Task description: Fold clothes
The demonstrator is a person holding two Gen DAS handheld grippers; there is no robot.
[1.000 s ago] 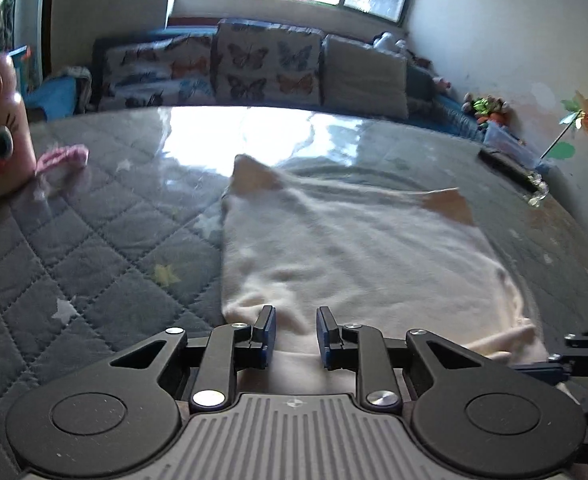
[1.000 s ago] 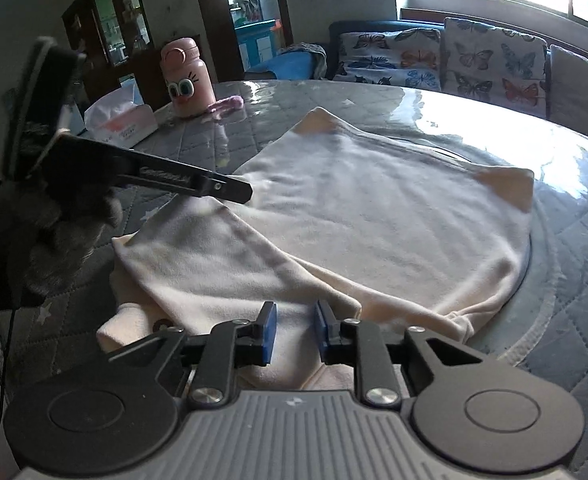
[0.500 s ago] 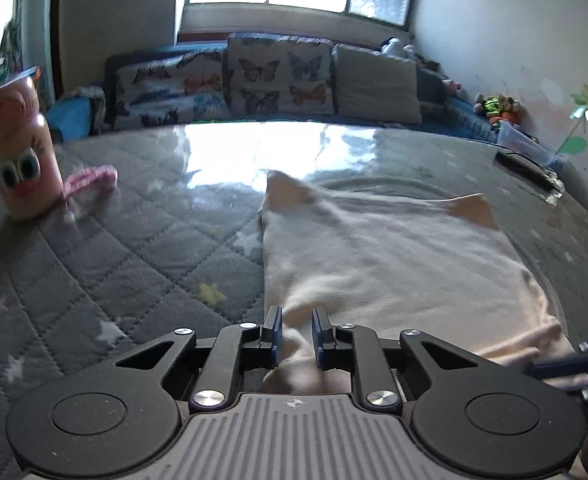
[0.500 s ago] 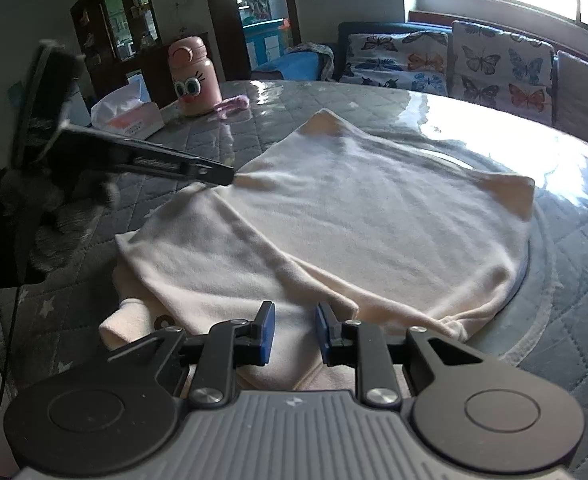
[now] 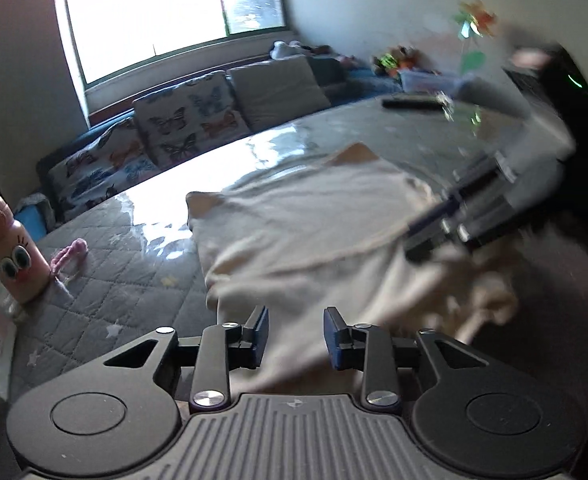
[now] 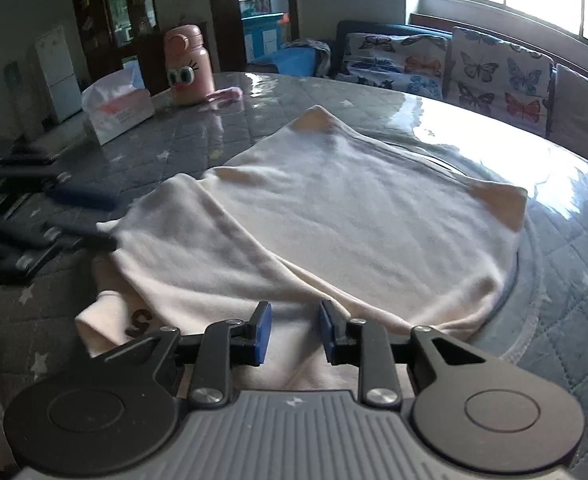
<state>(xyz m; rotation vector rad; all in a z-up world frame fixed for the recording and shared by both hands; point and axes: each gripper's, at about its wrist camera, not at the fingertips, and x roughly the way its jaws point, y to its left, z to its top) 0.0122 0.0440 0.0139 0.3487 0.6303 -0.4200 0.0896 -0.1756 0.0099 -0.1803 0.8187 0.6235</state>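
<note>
Left fingers: the left gripper [image 5: 296, 334] has its blue-padded fingers [image 5: 259, 334] set a moderate gap apart, with nothing pinched between them; the cream cloth runs under the gap, and whether the tips touch it I cannot tell.
Right fingers: the right gripper [image 6: 292, 334] shows much the same gap between its fingers [image 6: 261, 334], holding nothing; the near hem of the cloth lies just beneath and in front of the tips.
Cloth: a cream garment [image 6: 354, 216] lies spread on the table [image 6: 566, 248], one side flap folded in over the middle, two darker corners pointing away toward the sofa. A bunched edge with a dark printed letter sits near the table's edge, left of the right fingers.
Cloth from the left view: the garment [image 5: 314, 232] stretches ahead of the left fingers; its right side is rumpled and blurred.
Other gripper in view: the right gripper [image 5: 454, 220] shows blurred at the right edge of the cloth in the left view; the left gripper [image 6: 74, 220] shows blurred at the cloth's left edge in the right view.
Table: grey quilted cover with small stars under a shiny clear sheet.
Around: a pink bottle with cartoon eyes [image 6: 188, 68] and a tissue box [image 6: 118, 108] stand well apart from the cloth; butterfly cushions [image 6: 502, 72] line the sofa under the window.
</note>
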